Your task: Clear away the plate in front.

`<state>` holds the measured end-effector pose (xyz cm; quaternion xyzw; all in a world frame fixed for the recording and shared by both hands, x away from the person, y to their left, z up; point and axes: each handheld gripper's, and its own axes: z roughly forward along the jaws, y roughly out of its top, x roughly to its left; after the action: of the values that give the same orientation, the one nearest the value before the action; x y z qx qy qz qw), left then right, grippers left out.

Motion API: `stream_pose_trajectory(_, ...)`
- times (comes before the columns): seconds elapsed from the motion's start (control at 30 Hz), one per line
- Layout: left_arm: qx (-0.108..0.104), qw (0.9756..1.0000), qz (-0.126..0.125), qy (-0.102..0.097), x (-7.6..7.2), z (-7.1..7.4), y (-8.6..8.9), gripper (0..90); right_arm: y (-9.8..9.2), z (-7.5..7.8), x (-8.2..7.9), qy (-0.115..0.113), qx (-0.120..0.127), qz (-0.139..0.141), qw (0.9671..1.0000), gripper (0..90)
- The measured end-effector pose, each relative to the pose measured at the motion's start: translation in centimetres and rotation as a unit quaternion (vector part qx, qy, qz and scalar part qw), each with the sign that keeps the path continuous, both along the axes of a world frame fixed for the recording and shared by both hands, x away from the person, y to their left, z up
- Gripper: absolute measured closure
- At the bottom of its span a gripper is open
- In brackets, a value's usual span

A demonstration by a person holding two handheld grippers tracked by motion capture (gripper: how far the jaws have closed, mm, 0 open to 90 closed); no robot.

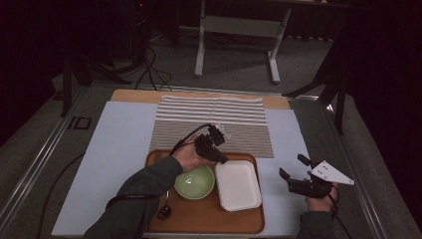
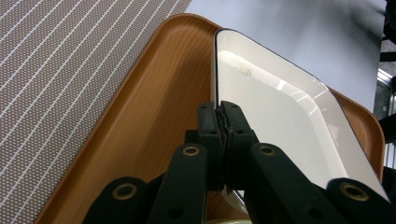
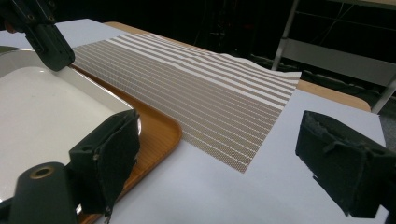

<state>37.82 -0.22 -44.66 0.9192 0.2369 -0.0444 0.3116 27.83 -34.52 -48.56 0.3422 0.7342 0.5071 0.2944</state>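
The left hand-held gripper [image 1: 222,158], in the middle of the high view, is matte black, with a black cable looping from its top toward the left. The forearm behind it, at the lower left of that frame, wears a dark grey-green long sleeve [image 1: 142,191]. In the left gripper view its two black jaws rise from the bottom edge as flat linked bars with brass-coloured rivets and small dark screw holes, ending in blocky pads. The right hand-held gripper [image 1: 292,167], at the lower right of the high view, is also black and carries a pale grey three-cornered plate dotted with small holes. In the right gripper view its jaws end in thick, rough-textured black pads [image 3: 345,163], one arm showing a brass ring.
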Motion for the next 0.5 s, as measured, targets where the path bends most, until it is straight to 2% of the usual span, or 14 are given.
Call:
stream_pose_trajectory(0.13,-0.004,1.0,0.004,0.005,0.3,0.0,-0.1,88.7,0.1,0.0,0.0,0.0,0.0,0.001,1.0,13.0)
stream_pose_trajectory(0.23,-0.015,0.9997,0.015,0.014,0.7,-0.2,-0.1,88.5,0.1,0.0,0.0,0.0,0.0,0.001,1.0,13.0)
stream_pose_trajectory(0.5,-0.019,0.9991,0.028,0.025,1.5,-0.8,-0.4,87.6,0.1,0.0,0.0,0.0,0.0,0.001,1.0,13.0)
